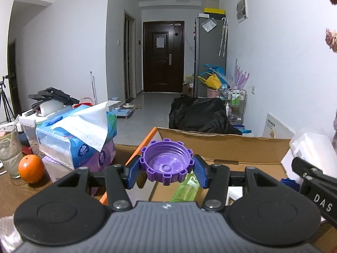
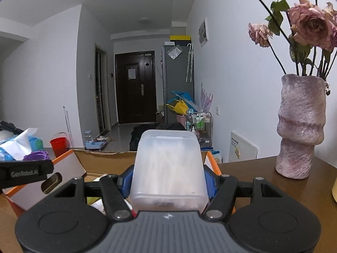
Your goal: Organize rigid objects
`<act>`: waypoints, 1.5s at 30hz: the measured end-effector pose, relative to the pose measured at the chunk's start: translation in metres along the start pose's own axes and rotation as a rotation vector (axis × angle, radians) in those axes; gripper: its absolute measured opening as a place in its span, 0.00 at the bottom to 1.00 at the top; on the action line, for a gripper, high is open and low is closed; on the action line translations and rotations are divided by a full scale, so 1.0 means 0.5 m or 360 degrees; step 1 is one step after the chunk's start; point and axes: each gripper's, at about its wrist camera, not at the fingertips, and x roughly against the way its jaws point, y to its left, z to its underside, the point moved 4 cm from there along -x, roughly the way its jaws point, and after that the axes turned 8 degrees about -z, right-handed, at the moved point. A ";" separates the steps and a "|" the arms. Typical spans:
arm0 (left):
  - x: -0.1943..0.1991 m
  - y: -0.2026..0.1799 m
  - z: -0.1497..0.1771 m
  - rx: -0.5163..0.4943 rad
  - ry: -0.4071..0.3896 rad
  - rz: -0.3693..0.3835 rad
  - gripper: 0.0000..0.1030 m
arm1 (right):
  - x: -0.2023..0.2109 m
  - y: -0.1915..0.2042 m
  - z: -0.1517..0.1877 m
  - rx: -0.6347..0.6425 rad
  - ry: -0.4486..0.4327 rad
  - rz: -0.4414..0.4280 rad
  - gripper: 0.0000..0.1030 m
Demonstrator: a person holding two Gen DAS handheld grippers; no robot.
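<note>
My left gripper (image 1: 167, 168) is shut on a purple notched bottle cap (image 1: 167, 163), hollow side facing the camera, held above an open cardboard box (image 1: 221, 145) with orange edges. A green bottle (image 1: 186, 187) lies in the box below the cap. My right gripper (image 2: 168, 179) is shut on a translucent white plastic box (image 2: 168, 168), held over the same cardboard box (image 2: 105, 158). The white box also shows in the left wrist view (image 1: 309, 147), and the purple cap in the right wrist view (image 2: 35, 155).
On the brown table (image 1: 12, 191) at the left lie blue tissue packs (image 1: 78, 135), an orange (image 1: 31, 168) and a glass with straws (image 1: 9, 154). A pink vase (image 2: 300, 126) with dried roses stands at the right. A blue cap (image 1: 289, 183) lies in the box.
</note>
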 end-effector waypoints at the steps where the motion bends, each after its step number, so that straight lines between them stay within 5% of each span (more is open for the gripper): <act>1: -0.007 -0.001 0.001 -0.0010 -0.0002 -0.0009 0.53 | -0.006 0.001 0.000 0.0010 -0.0001 0.0005 0.62; 7: -0.029 0.007 0.007 0.0007 0.0042 0.0033 0.54 | -0.031 0.012 0.008 0.0066 0.0052 -0.0023 0.62; 9: -0.031 0.012 0.008 0.0035 0.0063 0.0079 0.62 | -0.031 0.015 0.011 0.0070 0.0066 -0.0027 0.62; 10: -0.030 0.014 0.009 0.0037 0.0063 0.0081 0.76 | -0.029 0.015 0.011 0.0074 0.0069 -0.0025 0.64; 11: -0.027 0.015 0.008 0.0039 0.0049 0.0073 0.89 | -0.027 0.015 0.011 0.0077 0.0068 -0.0021 0.67; 13: -0.018 0.019 0.004 0.0044 0.0002 0.0032 0.98 | -0.021 0.013 0.011 0.0076 0.0060 0.0003 0.94; 14: -0.013 0.020 0.002 0.0046 -0.0016 0.0029 1.00 | -0.020 0.011 0.009 0.0075 0.0049 0.0015 0.99; 28: 0.045 0.076 -0.014 0.0163 -0.0065 0.0037 1.00 | 0.021 -0.005 -0.005 0.0074 0.0030 0.0026 1.00; 45: 0.271 0.143 0.025 0.0111 -0.0176 0.0105 1.00 | 0.255 -0.008 -0.017 0.0116 -0.0101 -0.0036 1.00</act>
